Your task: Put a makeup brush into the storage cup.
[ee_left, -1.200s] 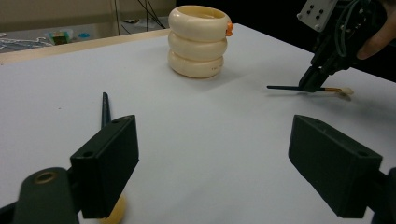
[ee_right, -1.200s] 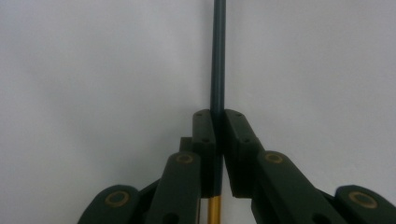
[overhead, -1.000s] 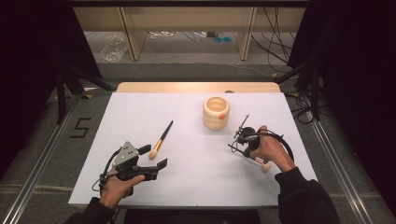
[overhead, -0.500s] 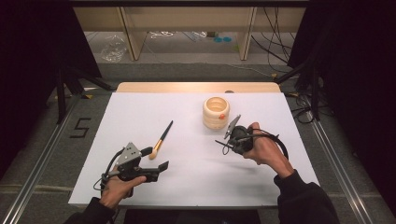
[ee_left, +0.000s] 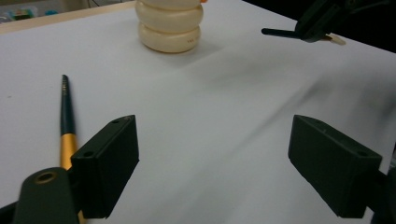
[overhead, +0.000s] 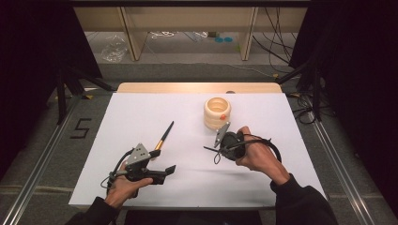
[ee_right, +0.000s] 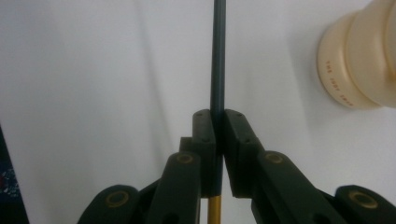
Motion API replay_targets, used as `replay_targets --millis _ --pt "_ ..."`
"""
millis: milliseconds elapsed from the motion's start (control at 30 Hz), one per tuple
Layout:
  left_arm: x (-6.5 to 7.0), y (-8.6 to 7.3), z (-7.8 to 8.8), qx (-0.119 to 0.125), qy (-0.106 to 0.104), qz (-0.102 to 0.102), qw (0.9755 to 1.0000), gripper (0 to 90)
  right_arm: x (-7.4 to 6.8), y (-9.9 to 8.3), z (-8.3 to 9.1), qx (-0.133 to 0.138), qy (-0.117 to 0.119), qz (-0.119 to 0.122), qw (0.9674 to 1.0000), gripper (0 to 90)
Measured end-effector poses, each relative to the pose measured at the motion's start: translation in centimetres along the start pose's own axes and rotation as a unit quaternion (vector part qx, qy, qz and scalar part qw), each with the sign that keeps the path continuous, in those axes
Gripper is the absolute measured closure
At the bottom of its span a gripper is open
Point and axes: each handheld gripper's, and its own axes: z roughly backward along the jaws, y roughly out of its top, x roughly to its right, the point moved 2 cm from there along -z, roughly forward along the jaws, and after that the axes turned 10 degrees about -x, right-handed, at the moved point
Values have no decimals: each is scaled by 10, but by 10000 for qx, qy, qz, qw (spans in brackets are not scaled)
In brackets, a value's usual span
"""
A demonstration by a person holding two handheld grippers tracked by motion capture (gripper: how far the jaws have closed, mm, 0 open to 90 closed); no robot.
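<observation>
The high view looks forward and down from above the person's side onto the whole white table (overhead: 141, 112), far enough back to take in floor and shelving behind. The left tool's (ee_left: 212, 165) camera sits low near the tabletop, looking across it between its wide-set jaws toward the cream ring stack (ee_left: 170, 23), with the right tool (ee_left: 322, 21) farther off. The right tool's (ee_right: 218, 140) camera looks very closely along its jaws onto the table, sharing that stack.

Left claw (overhead: 170, 169) rests low with jaws wide; right claw (overhead: 210, 150) hangs raised, jaws clamped.
</observation>
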Motion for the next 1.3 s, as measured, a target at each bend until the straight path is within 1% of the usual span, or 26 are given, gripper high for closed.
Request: replay_targets --millis 67,200,233,333,367,400,467,500,533,567,600,667,700,800,833,867,900,933,967,1000,1100,1133,1167,1233,1267,1300 --pt "4 3 -7 -93 -116 -62 9999 161 -2 3 0 34 19 112 9999 837" --pt "9 6 -18 -303 -320 -331 9985 169 -7 8 1 92 -32 207 9997 838" --pt "10 7 -19 -332 -374 -339 9982 170 -6 9 0 122 -86 348 9993 837" --pt "14 12 -25 -380 -469 -473 9971 178 -9 10 0 103 -37 366 9993 837" --pt "15 13 -28 -365 -491 -498 9969 183 -10 10 0 94 1 325 9994 837" --pt "16 15 -29 -413 -486 -499 9967 192 -10 11 0 107 -18 345 9993 837" --pt "16 17 -33 -442 -538 -604 9957 204 -10 10 -1 99 -32 394 9992 837" --pt "17 18 -34 -424 -518 -605 9959 210 -10 10 -1 113 -42 416 9991 837" --pt "17 19 -35 -457 -594 -630 9952 225 -10 10 -1 88 -51 449 9989 837" --pt "18 20 -36 -450 -553 -629 9955 241 -10 10 -2 121 -51 497 9987 837" --pt "17 21 -37 -492 -564 -728 9945 247 -12 11 -1 101 -62 454 9989 837" --pt "18 22 -38 -504 -549 -720 9946 258 -14 12 -1 86 -52 585 9982 837" --pt "17 23 -38 -539 -564 -781 9939 277 -17 14 -2 59 -71 633 9979 837" --pt "18 25 -39 -567 -590 -766 9937 297 -21 16 -3 31 -37 690 9976 837" --pt "17 26 -39 -659 -674 -800 9923 310 -22 17 -4 25 -36 765 9971 837" --pt "17 26 -40 -692 -677 -819 9919 320 -24 19 -5 38 -31 820 9966 837" --pt "17 28 -40 -748 -742 -907 9903 326 -25 19 -6 9 -38 901 9959 837" --pt "18 28 -40 -805 -803 -807 9902 344 -27 20 -6 -35 -16 884 9961 837" --pt "19 29 -40 -858 -820 -827 9895 359 -28 20 -6 -70 9 861 9963 837" --pt "20 30 -40 -909 -894 -781 9888 369 -30 21 -7 -86 50 926 9957 837" --pt "22 32 -41 -1000 -997 -779 9869 409 -33 23 -8 -56 76 981 9951 837" --pt "22 33 -41 -1039 -994 -758 9867 422 -35 23 -8 -37 125 909 9958 837" --pt "23 33 -42 -1056 -1003 -764 9864 436 -34 23 -8 -66 84 1063 9943 837" --pt "23 34 -43 -1071 -1064 -775 9855 463 -37 24 -8 -33 138 978 9951 837" --pt "24 35 -43 -1082 -1100 -767 9850 474 -36 24 -8 -73 79 1130 9935 837" --pt "24 36 -43 -1093 -1122 -785 9845 489 -37 24 -8 -32 112 1082 9941 837"
